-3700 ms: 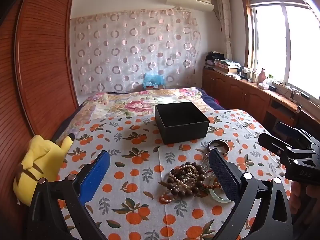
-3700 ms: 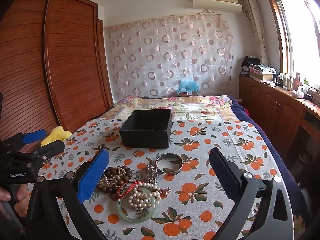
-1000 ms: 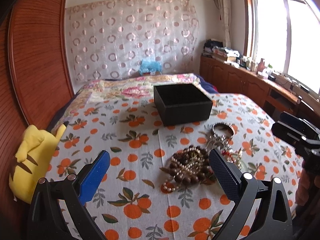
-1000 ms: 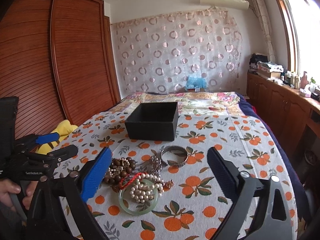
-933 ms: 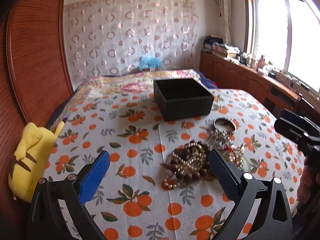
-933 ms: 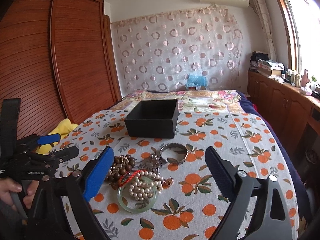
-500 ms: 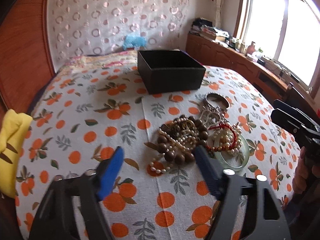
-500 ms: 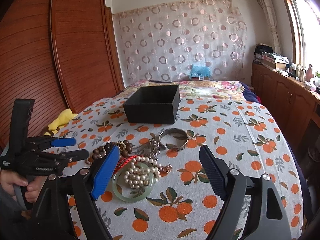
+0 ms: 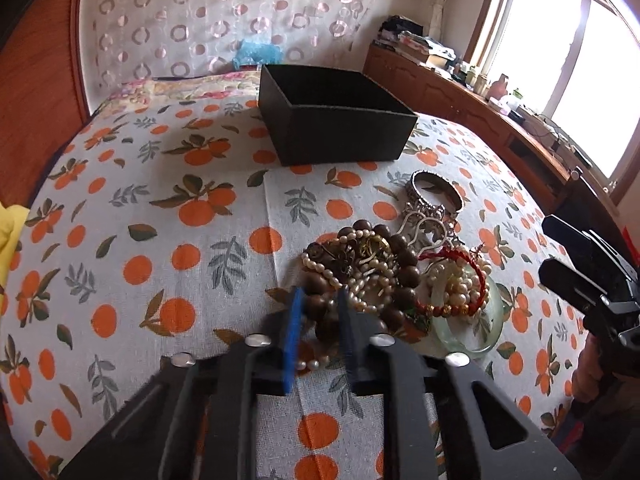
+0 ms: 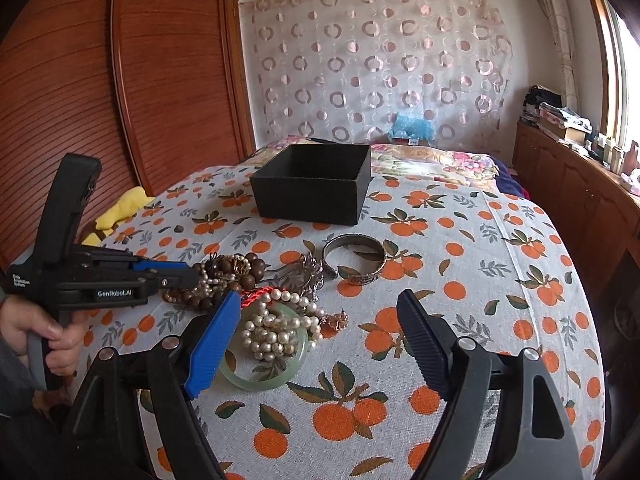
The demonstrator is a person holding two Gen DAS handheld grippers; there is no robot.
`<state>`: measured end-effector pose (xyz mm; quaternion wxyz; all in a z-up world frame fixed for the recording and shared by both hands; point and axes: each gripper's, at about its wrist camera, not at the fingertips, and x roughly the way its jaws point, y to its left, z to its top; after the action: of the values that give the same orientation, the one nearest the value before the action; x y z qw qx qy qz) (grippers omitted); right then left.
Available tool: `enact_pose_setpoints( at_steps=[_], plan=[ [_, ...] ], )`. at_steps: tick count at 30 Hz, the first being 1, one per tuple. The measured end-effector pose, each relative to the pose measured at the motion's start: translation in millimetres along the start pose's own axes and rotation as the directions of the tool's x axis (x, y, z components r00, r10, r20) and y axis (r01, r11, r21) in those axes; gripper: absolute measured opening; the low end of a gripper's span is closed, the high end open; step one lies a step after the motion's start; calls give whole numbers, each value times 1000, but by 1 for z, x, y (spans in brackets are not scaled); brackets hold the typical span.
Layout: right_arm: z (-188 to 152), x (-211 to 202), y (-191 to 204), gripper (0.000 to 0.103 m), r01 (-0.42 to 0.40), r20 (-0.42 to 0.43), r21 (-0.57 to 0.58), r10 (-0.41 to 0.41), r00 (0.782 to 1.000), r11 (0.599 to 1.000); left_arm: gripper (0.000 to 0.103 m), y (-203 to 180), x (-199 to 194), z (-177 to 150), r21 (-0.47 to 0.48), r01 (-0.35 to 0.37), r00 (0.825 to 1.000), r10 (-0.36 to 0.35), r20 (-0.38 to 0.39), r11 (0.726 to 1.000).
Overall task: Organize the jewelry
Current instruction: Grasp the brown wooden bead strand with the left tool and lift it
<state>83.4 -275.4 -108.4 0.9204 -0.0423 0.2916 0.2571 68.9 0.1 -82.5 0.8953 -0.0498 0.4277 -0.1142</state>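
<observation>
An orange-print cloth (image 10: 480, 280) was spread on the bed, with a black box (image 10: 310, 196) set behind the jewelry pile (image 10: 260, 292). The right gripper (image 10: 320, 344) was held wide apart over a green bangle (image 10: 266, 378). The left gripper (image 9: 320, 332) was pinched on brown beads (image 9: 320, 312).

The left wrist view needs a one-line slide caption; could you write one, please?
Left hand-held gripper closing on brown wooden beads in a jewelry pile, black box behind.

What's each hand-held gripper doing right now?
Left hand-held gripper: closed on the wooden bead bracelet in the jewelry pile.
Right hand-held gripper: open, holding nothing.
</observation>
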Motion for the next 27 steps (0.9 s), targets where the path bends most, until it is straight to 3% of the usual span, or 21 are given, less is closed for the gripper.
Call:
enact_pose_setpoints(
  at_steps=[8,22,27],
  plan=[
    [1,2,0,82,5,-13,-10,-5,1000,1000,12,-22,-38,23,63,21,992,-28,119,998],
    [13,-3,-2,82,9,-1,-25,-9,1000,1000,12,-37,-93,57,113,12,968,-40,249,993],
    [17,12,-7,73,1,-33,-36,-2,999,999,12,-32,-100,63,110,0,963,-30,269,994]
  ],
)
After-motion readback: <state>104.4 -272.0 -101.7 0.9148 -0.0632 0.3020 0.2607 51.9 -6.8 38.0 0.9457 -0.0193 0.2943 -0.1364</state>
